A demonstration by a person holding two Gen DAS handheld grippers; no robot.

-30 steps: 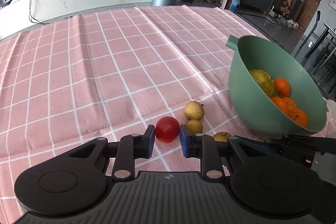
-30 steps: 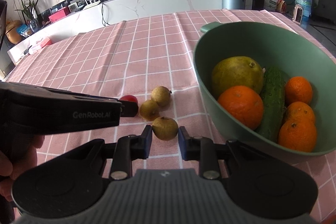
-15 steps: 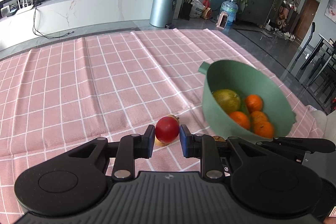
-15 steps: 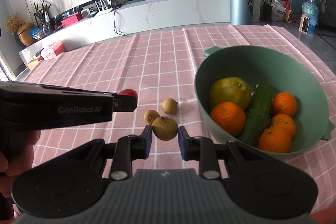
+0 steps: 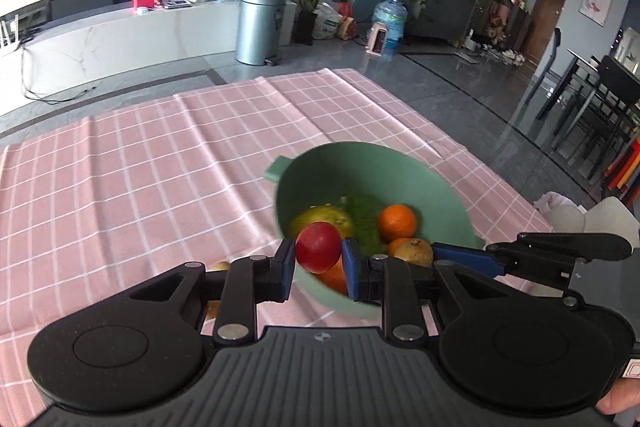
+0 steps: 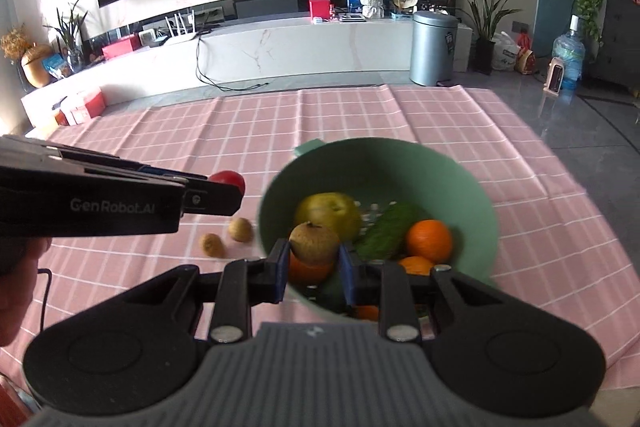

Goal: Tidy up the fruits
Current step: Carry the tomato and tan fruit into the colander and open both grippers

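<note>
Right now each hand-held gripper carries one fruit above the bowl (image 6: 486,195). Your left hand-held gripper (image 5: 318,264) is clamped on the tomato (image 5: 318,252); your right hand-held gripper (image 6: 313,269) is clamped on the pear (image 6: 314,243) — both gripped across their middles. I'd judge the tomato light, smooth and soft-skinned, so squeeze no harder. The pear looks firmer and rougher, less likely to slip. Two more small pears (image 6: 212,245) lie on the desk (image 6: 160,131) just beside the bowl — take those across the widest part too.
</note>
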